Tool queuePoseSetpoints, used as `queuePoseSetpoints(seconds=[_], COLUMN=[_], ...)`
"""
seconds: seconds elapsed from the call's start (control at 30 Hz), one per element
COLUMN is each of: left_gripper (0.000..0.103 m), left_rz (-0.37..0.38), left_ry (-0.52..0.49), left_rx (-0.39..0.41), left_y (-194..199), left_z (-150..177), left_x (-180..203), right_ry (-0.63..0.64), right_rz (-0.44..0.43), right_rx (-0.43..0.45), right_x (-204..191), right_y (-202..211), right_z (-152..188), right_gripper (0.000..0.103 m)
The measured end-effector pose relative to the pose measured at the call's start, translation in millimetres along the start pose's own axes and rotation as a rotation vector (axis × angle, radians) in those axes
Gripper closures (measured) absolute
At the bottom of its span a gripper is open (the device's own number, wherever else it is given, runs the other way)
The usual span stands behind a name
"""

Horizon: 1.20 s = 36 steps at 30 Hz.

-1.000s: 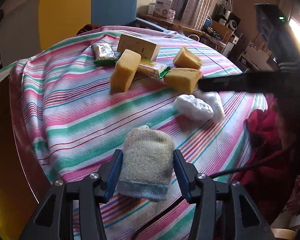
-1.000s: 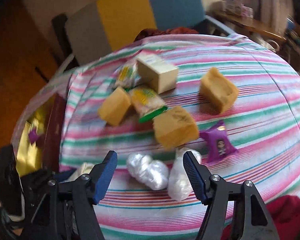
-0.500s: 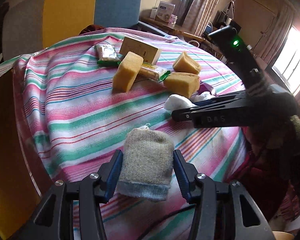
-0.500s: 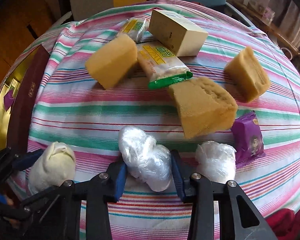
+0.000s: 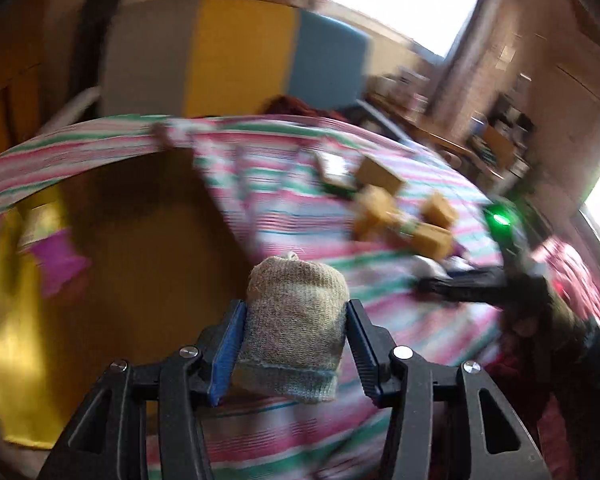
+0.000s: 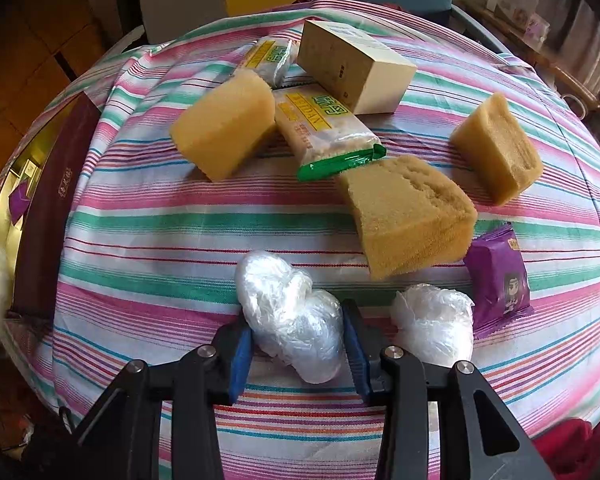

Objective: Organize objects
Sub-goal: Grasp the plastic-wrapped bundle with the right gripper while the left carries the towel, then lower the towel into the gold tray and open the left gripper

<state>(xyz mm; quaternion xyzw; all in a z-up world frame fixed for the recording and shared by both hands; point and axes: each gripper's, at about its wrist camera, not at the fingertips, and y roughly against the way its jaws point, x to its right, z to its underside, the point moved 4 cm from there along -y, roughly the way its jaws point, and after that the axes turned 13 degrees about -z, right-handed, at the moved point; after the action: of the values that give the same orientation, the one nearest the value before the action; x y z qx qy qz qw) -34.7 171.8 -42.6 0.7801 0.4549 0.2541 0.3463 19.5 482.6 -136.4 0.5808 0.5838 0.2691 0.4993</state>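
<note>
My left gripper (image 5: 294, 350) is shut on a rolled grey sock (image 5: 296, 320) and holds it above the left edge of the striped table (image 5: 300, 432); the view is blurred. My right gripper (image 6: 298, 344) is shut on a crumpled clear plastic bag (image 6: 292, 316) that rests on the striped cloth (image 6: 160, 232). A second plastic bag (image 6: 434, 326) lies just right of it. Three yellow sponges (image 6: 224, 124) (image 6: 410, 214) (image 6: 496, 148), two snack packs (image 6: 324, 136) (image 6: 270, 58), a cardboard box (image 6: 352, 66) and a purple packet (image 6: 500, 276) lie beyond.
A gold open box (image 5: 100, 272) with a purple packet (image 5: 58, 260) inside sits left of the table; its dark red wall (image 6: 52, 200) shows in the right wrist view. A yellow, blue and grey chair (image 5: 236, 52) stands behind. The right gripper (image 5: 476, 284) reaches in from the right.
My left gripper has swung left and up with the sock, toward the gold box. My right gripper has stayed shut on the plastic bag.
</note>
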Motion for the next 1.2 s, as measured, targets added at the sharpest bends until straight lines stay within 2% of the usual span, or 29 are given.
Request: queuePoseSetpoints(seconds=[0.23, 0.43, 0.57, 0.73, 0.93, 1.0, 1.2], left_gripper=[0.052, 0.052, 0.051, 0.049, 0.047, 0.043, 0.043], left_rz=[-0.231, -0.368, -0.411, -0.458, -0.488, -0.487, -0.478], left_ry=[0.134, 0.167, 0.177, 0.180, 0.165, 0.178, 0.219], left_rx=[-0.063, -0.145, -0.180, -0.174, -0.125, -0.103, -0.010], left_y=[-13.0, -48.2, -66.3, -69.6, -56.8, -47.2, -7.6], left_z=[-0.7, 5.4, 6.4, 0.6, -3.8, -3.3, 4.1], left_x=[-103.7, -159.2, -176.6, -184.3, -183.1, -180.9, -168.1], right_ry=[0.033, 0.040, 0.038, 0.039, 0.038, 0.040, 0.063], right_rz=[0.025, 0.033, 0.032, 0.032, 0.032, 0.034, 0.037], right_rx=[-0.009, -0.007, -0.007, -0.007, -0.007, -0.007, 0.010], right_x=[-4.1, -6.7, -6.8, -4.4, -3.7, -3.5, -6.0], right_y=[-0.8, -0.1, 0.8, 0.6, 0.6, 0.9, 6.1], right_z=[4.3, 6.2, 7.1, 6.9, 6.6, 7.0, 7.5], right_gripper=[0.061, 0.061, 0.061, 0.061, 0.061, 0.061, 0.062])
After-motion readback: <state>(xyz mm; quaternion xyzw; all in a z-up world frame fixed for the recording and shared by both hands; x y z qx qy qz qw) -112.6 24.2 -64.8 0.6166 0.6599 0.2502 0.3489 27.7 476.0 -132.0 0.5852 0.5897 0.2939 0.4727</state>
